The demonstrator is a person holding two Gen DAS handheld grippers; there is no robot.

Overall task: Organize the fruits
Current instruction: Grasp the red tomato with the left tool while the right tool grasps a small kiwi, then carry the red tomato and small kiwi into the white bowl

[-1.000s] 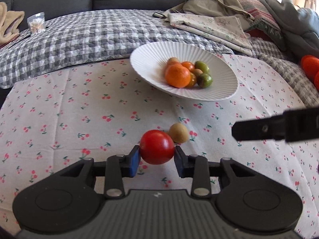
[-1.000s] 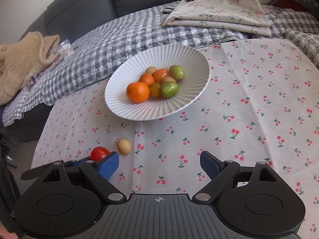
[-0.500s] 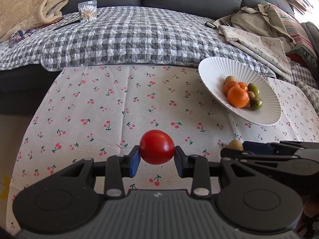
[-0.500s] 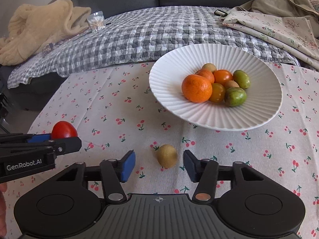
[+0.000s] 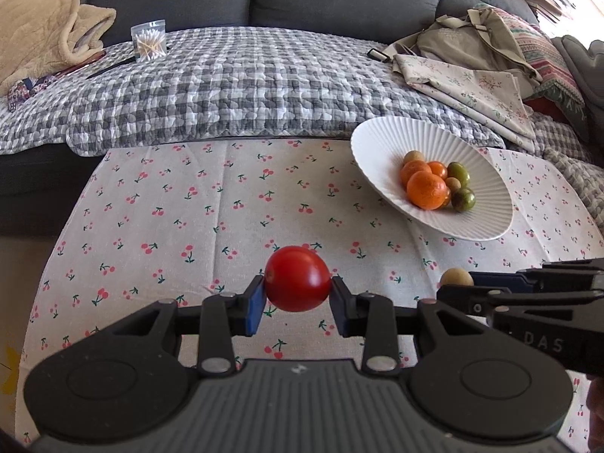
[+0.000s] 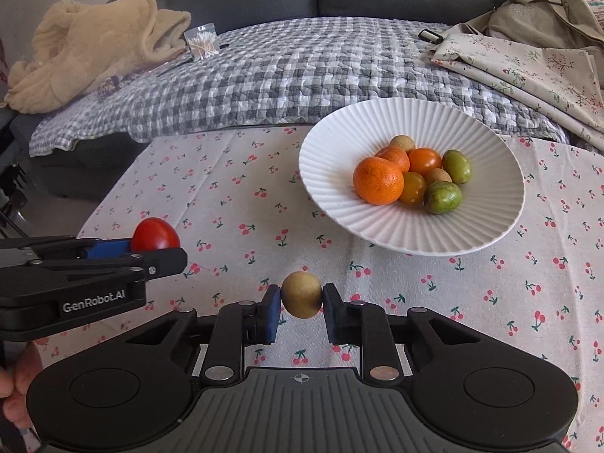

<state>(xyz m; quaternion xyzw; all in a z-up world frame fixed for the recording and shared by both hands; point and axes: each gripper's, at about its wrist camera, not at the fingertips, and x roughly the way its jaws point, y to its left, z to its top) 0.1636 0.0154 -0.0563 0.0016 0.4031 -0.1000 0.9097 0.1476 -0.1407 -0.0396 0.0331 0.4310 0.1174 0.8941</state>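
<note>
The left tongs (image 5: pixel 297 299) were clamped on a red tomato (image 5: pixel 297 284), the blue pads pressing its two flanks near the widest part. The right tongs (image 6: pixel 301 311) were clamped on a small tan fruit (image 6: pixel 302 294), gripped at its sides, though whether it was clear of the cloth or just resting on it could not be judged from that low view. Both tongs sat close together above the near part of the worktop (image 5: pixel 226 204), side by side.

Both fruits were round and smooth, so the likeliest failure looked like slippage: a pinch on a curved skin can squirt the fruit forward if the pads close off-centre or the wrist tilts. The tomato seemed soft enough that too firm a squeeze might bruise or split it. With the tongs so near each other, a shared path could knock one against the other and jar a fruit loose.

Farther out, the white ribbed bowl (image 6: pixel 490 158) stood toward the far right of the worktop, holding oranges, small tomatoes and green fruits piled at its centre. A release from too high there might scatter the pile or send a fruit rolling over the shallow rim; a dropped fruit could roll off the cherry-print cloth (image 6: pixel 226 188) toward the quilted sofa cover (image 6: pixel 302 68) or the floor.
</note>
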